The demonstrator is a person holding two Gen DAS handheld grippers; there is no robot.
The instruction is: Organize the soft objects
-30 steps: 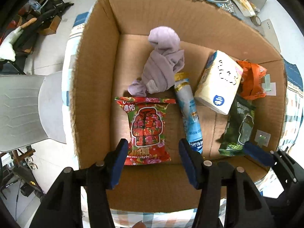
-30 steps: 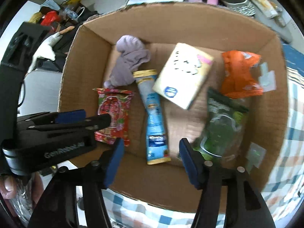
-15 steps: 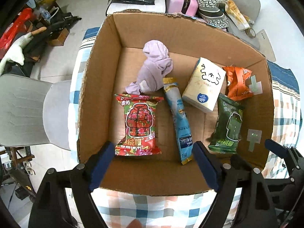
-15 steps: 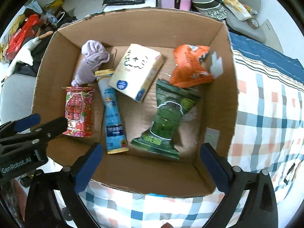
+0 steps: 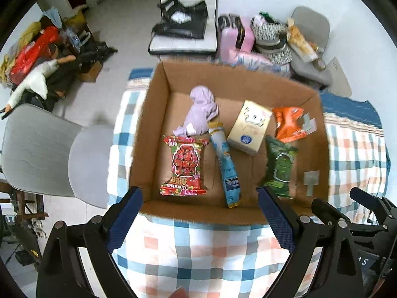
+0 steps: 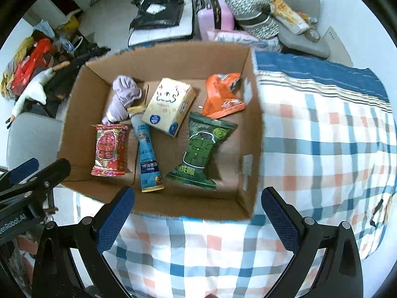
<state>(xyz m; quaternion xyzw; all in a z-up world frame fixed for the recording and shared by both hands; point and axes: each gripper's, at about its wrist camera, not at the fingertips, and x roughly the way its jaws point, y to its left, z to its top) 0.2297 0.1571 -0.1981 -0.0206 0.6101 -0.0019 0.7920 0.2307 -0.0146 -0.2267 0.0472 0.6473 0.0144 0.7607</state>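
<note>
An open cardboard box (image 5: pixel 148 129) (image 6: pixel 250 124) stands on a checked cloth. Inside lie a purple cloth (image 5: pixel 201 114) (image 6: pixel 122 98), a red packet (image 5: pixel 184 166) (image 6: pixel 109 146), a blue tube pouch (image 5: pixel 227 166) (image 6: pixel 147 149), a cream tissue pack (image 5: pixel 249 126) (image 6: pixel 170 105), an orange packet (image 5: pixel 287 124) (image 6: pixel 223 94) and a green packet (image 5: pixel 280 166) (image 6: pixel 201 151). My left gripper (image 5: pixel 201 226) is open and empty, above the box's near wall. My right gripper (image 6: pixel 196 223) is open and empty, also near that wall. The left gripper also shows in the right wrist view (image 6: pixel 32 181).
The checked cloth (image 6: pixel 322 149) covers the surface around the box and to its right. A grey chair (image 5: pixel 37 154) stands at the left. Bags, a pink case (image 5: pixel 235 37) and another chair lie on the floor beyond the box.
Both grippers have pulled back and up from inside the box. Both have opened wider. The objects in the box have not moved.
</note>
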